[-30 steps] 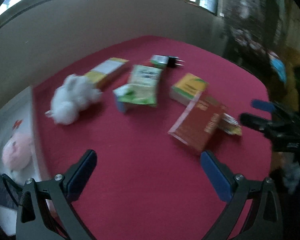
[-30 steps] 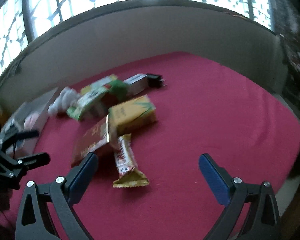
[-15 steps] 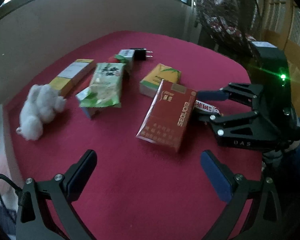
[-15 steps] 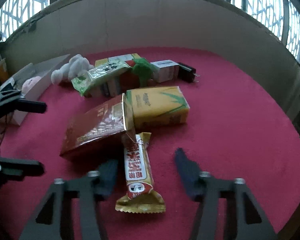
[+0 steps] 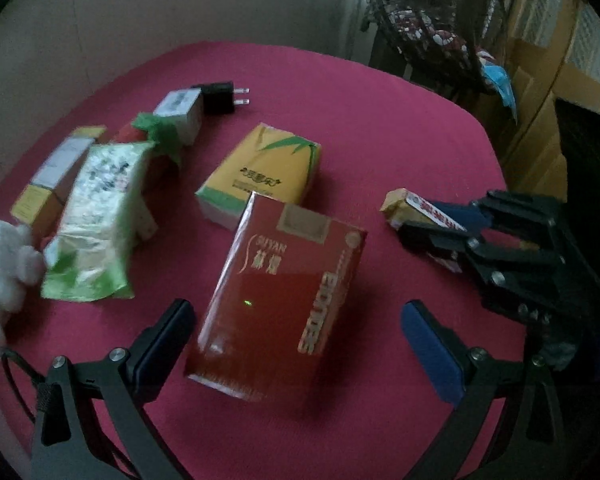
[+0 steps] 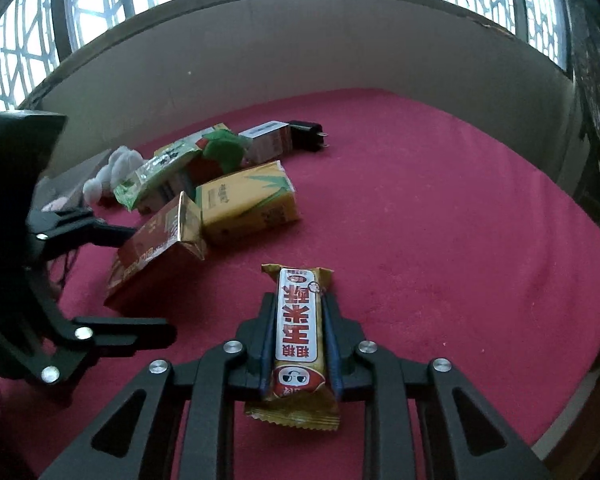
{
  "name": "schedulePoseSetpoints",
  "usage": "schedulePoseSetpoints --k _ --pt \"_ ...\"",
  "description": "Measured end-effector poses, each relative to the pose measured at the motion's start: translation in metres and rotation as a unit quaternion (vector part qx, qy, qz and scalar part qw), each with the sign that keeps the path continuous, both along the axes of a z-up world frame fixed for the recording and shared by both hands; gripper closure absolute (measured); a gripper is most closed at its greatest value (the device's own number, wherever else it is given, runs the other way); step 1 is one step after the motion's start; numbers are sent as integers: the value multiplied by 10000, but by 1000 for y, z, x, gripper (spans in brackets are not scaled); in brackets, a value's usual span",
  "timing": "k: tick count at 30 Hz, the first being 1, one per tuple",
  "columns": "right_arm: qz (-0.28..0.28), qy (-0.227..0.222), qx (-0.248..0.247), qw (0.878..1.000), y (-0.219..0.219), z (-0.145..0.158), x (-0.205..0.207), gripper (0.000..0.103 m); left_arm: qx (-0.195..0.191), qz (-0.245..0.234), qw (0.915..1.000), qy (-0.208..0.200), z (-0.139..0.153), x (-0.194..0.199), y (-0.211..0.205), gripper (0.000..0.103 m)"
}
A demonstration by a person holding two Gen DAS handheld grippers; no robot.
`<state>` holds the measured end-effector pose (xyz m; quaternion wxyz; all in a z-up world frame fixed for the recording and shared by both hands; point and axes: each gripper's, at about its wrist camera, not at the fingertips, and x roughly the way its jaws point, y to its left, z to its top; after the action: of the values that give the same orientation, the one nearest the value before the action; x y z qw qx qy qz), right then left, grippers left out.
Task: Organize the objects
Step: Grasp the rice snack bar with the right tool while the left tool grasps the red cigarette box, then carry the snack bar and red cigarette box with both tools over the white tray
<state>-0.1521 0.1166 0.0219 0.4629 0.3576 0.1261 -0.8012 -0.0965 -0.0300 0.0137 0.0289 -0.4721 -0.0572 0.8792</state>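
Note:
My right gripper is shut on a yellow snack bar with red lettering, held over the red table; the bar also shows in the left wrist view between the right gripper's fingers. My left gripper is open, its jaws on either side of a dark red carton lying flat; the carton also shows in the right wrist view. A yellow tissue pack lies just beyond it.
On the red table lie a green snack bag, a long yellow-white box, a small white box, a black plug and a white plush toy. A wall rises behind.
My right gripper closed on the snack bar and pulled it away from the red carton. My left gripper moved forward so its open jaws flank the carton.

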Motion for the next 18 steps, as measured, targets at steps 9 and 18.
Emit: schedulePoseSetpoints --k 9,18 --pt "-51 107 -207 9997 1 -4 3 80 129 383 9989 219 2 7 -10 36" --pt "-216 -18 -220 9995 1 0 2 81 54 570 9969 539 13 33 -2 41"
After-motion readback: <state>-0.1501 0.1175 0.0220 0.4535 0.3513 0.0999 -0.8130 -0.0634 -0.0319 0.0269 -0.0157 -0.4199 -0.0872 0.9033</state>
